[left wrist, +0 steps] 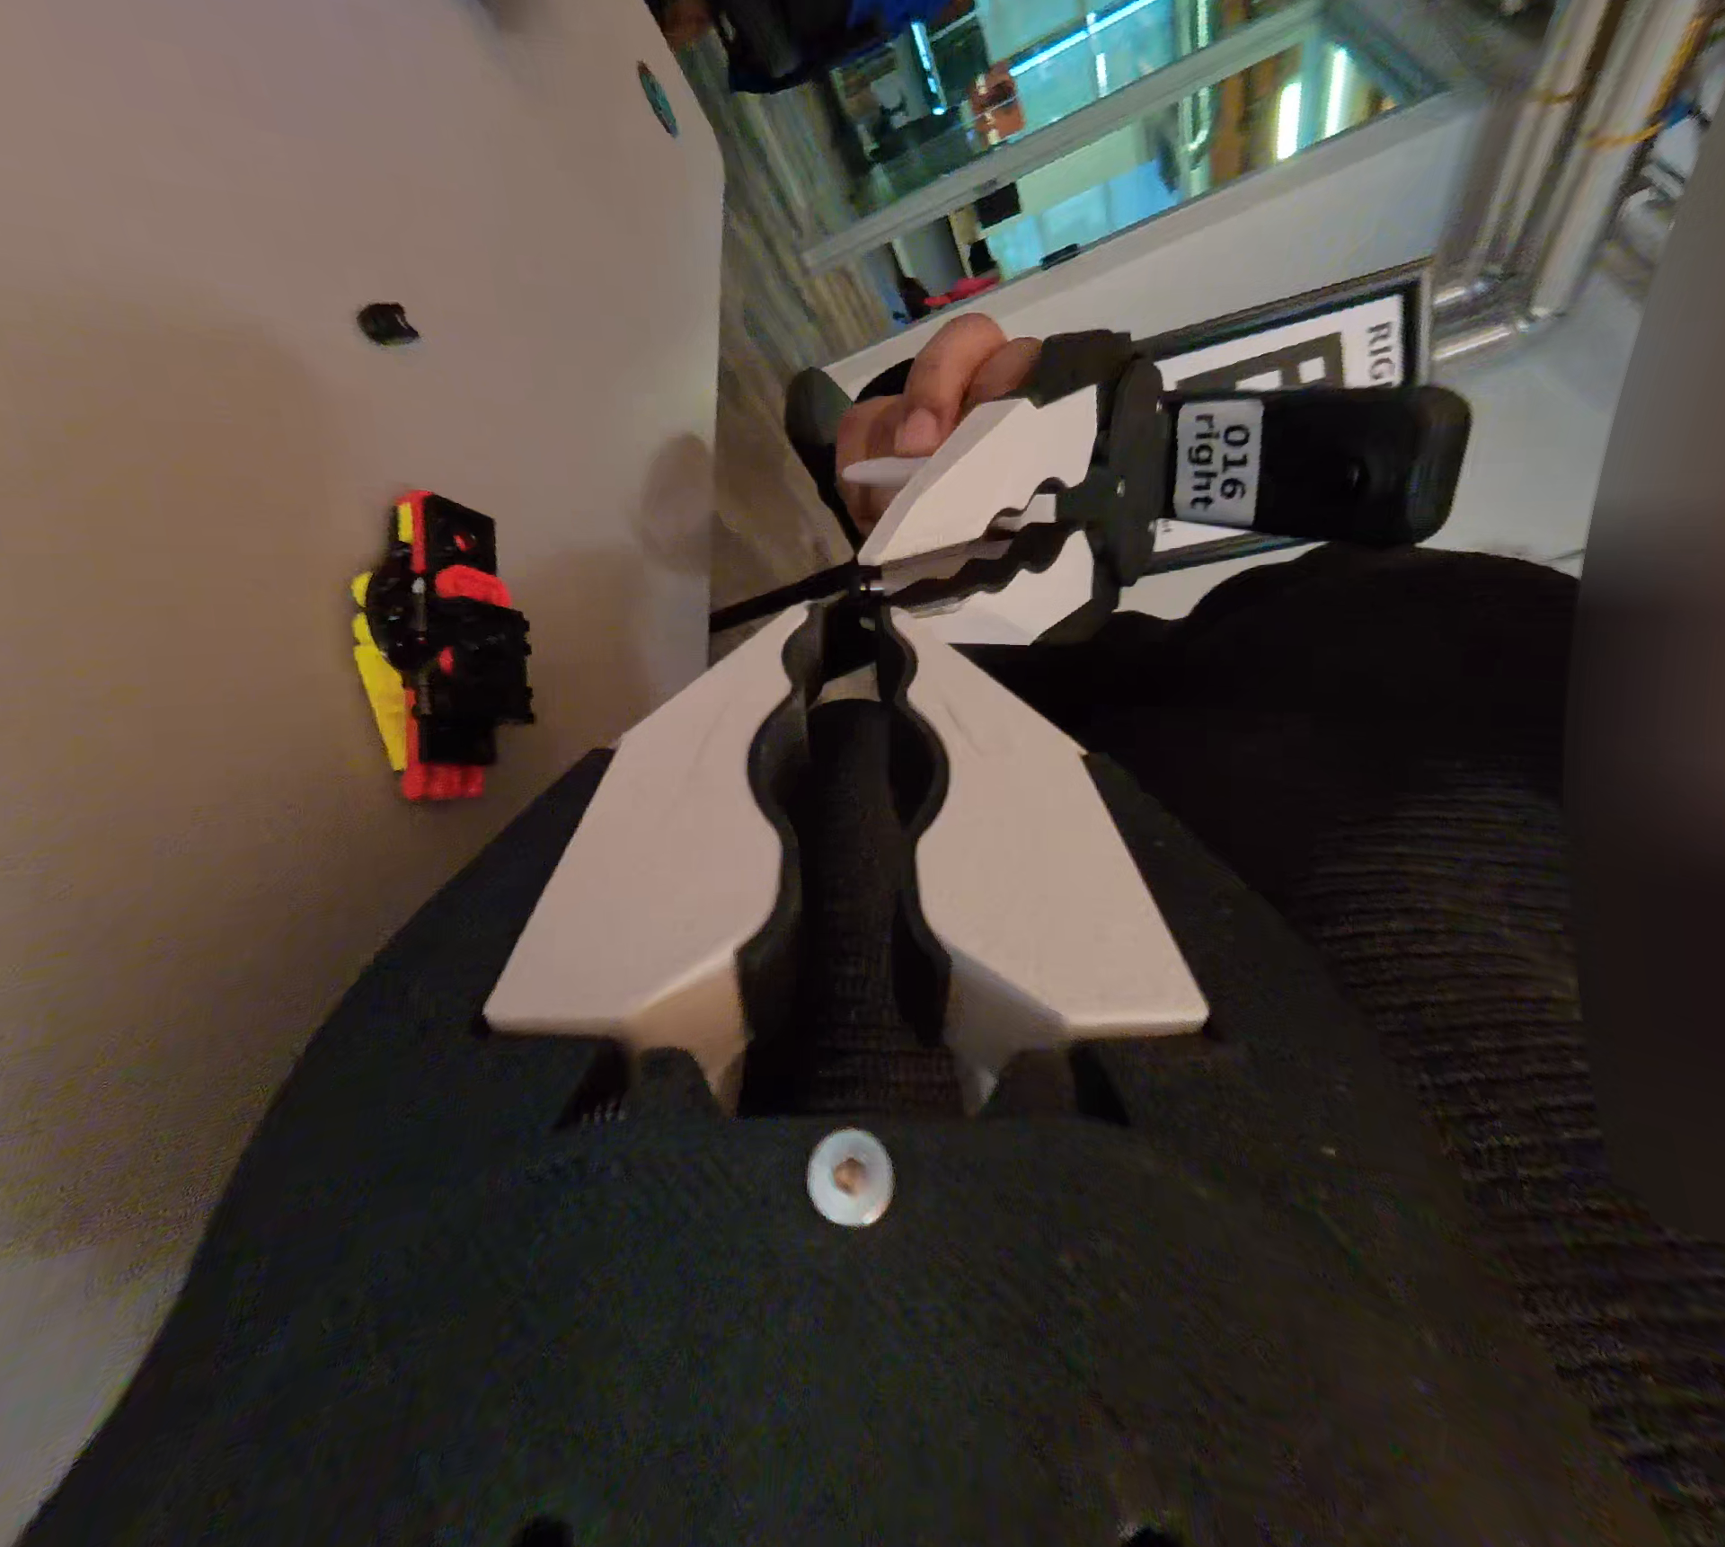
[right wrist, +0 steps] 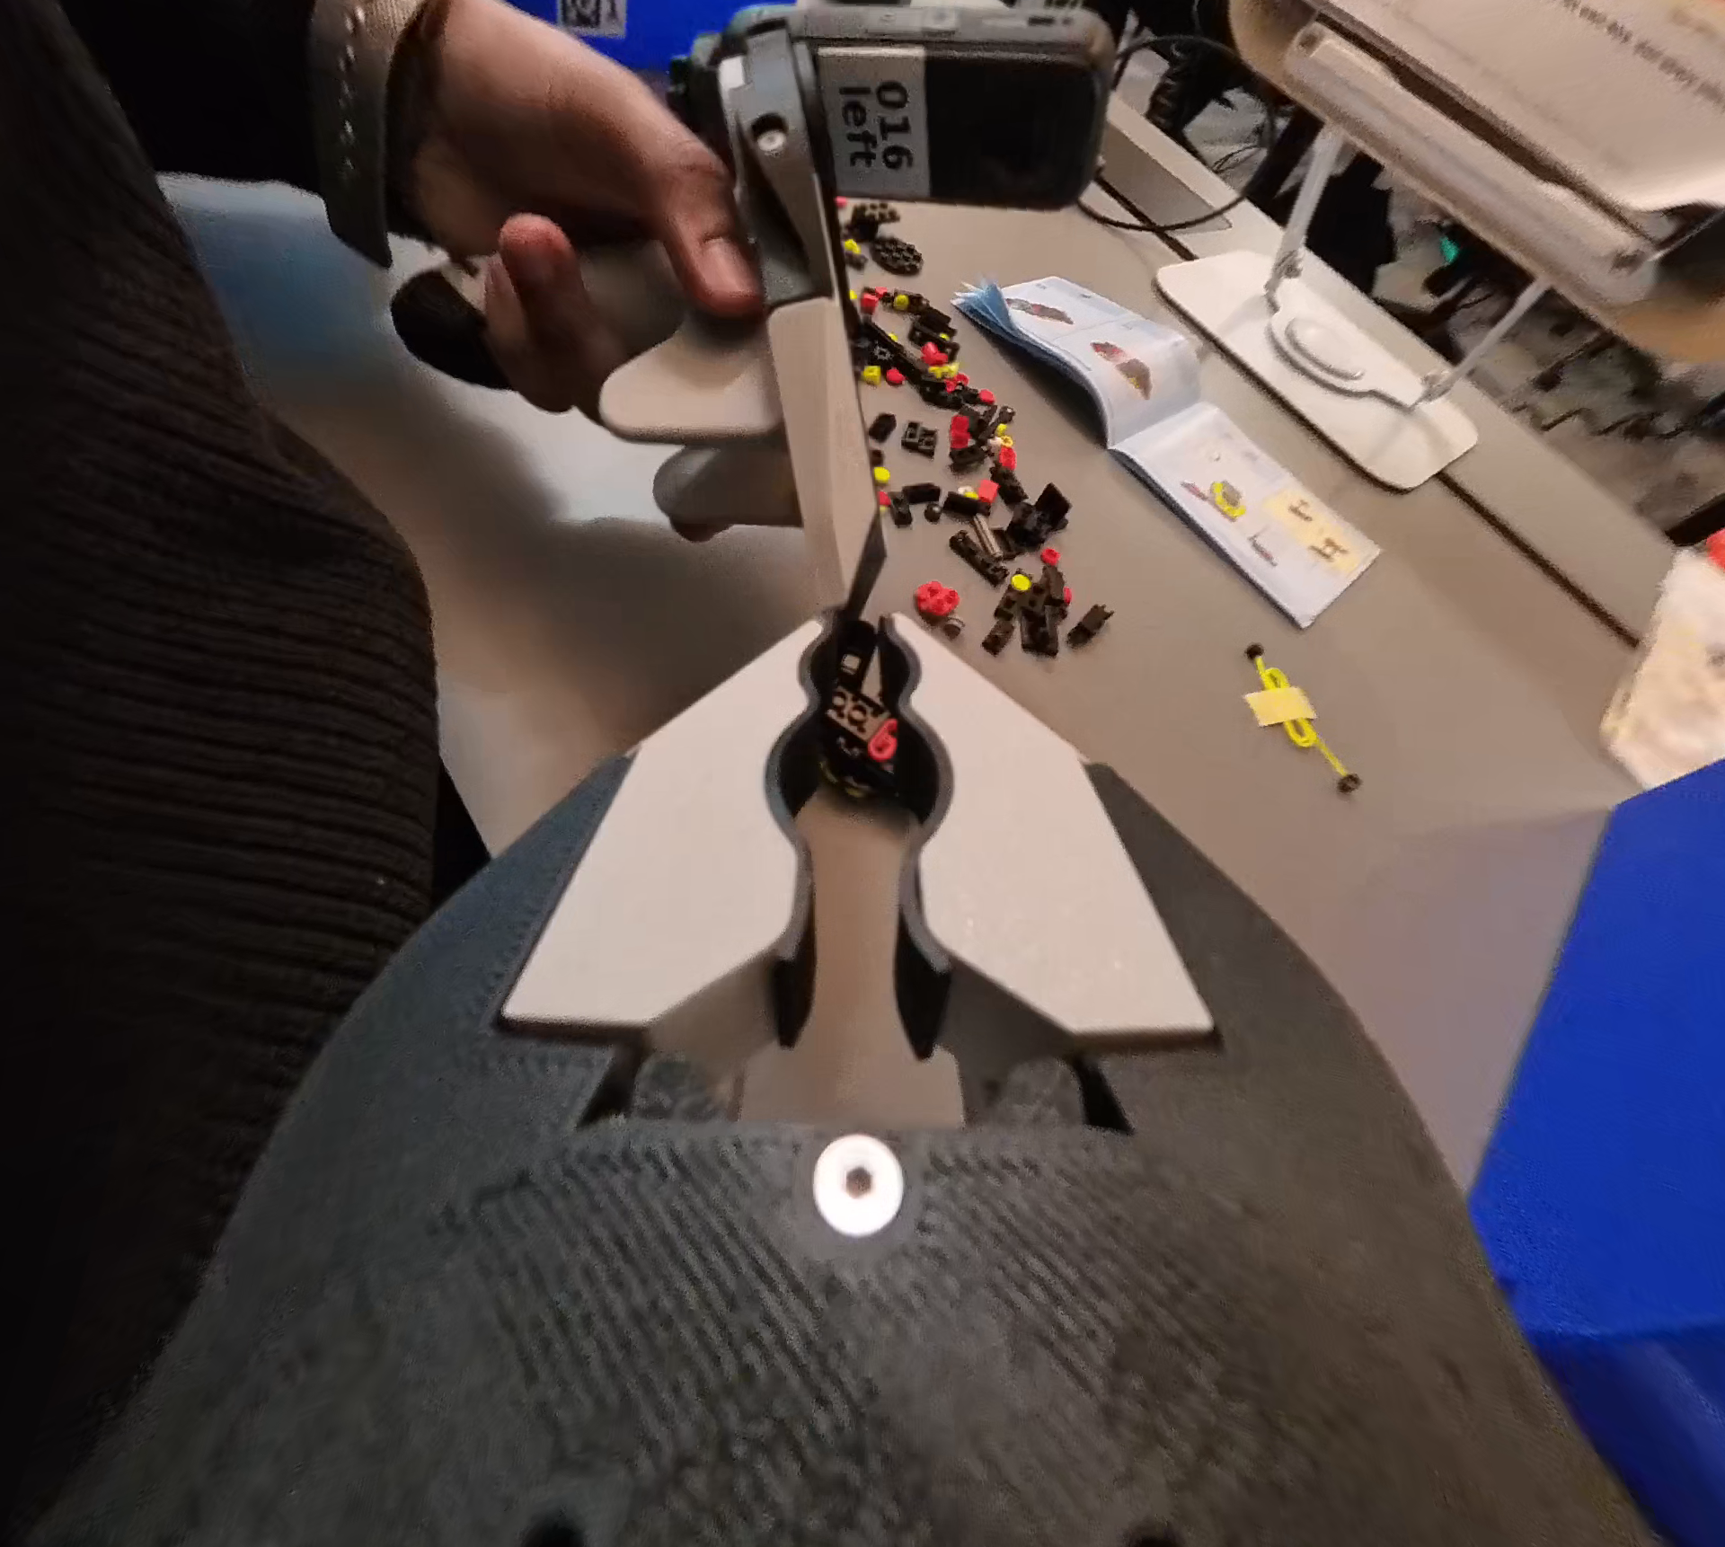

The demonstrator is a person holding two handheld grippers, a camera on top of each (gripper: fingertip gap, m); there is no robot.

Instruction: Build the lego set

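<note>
Grey table bears an open booklet beside scattered bricks.

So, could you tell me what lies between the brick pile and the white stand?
An open booklet, between brick pile and stand, in the right wrist view.

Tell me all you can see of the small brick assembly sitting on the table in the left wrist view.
The brick assembly is a small, partly built model of black, red and yellow plastic bricks. Black pieces form most of the body, yellow ones line one long edge, red ones sit at both ends and the middle. It lies alone on the grey table, untouched, apart from both grippers. Finer detail is blurred.
</note>
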